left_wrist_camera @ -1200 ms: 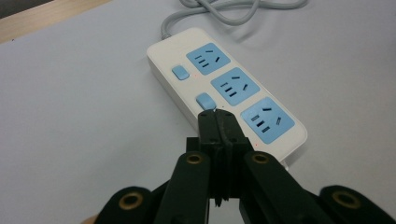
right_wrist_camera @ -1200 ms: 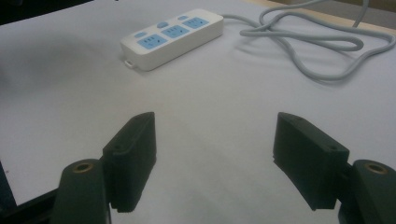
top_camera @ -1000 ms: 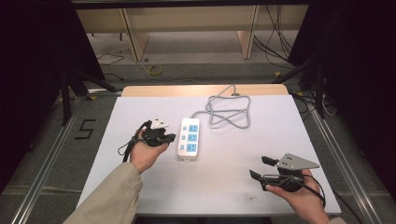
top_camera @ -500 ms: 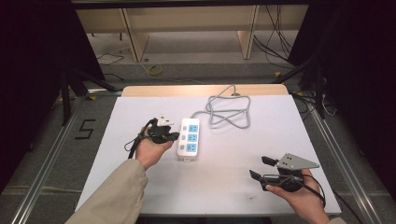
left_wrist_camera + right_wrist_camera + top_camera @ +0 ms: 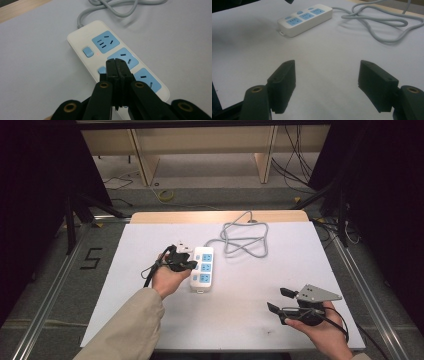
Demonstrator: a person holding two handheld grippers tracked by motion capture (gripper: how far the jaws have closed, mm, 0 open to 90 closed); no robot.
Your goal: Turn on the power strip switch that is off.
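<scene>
A white power strip (image 5: 203,269) with three blue sockets and blue switches lies mid-table, its grey cable (image 5: 245,240) coiled behind it. My left gripper (image 5: 184,262) sits at the strip's left side. In the left gripper view it (image 5: 117,65) is shut with nothing between the jaws, and its tips hover over the strip (image 5: 85,37) by the middle socket's switch. A small red light glows beside the first switch. My right gripper (image 5: 278,300) is held open near the front right of the table, well away from the strip (image 5: 304,17), and holds nothing (image 5: 327,72).
The white table sheet (image 5: 125,270) covers most of the top, and a wooden strip (image 5: 200,216) shows at the far edge. Beyond the table are wooden shelf legs and loose cables on the floor. A floor marking "5" (image 5: 91,258) lies to the left.
My left gripper has crept to the right, closer over the power strip. The right gripper has stayed put.
</scene>
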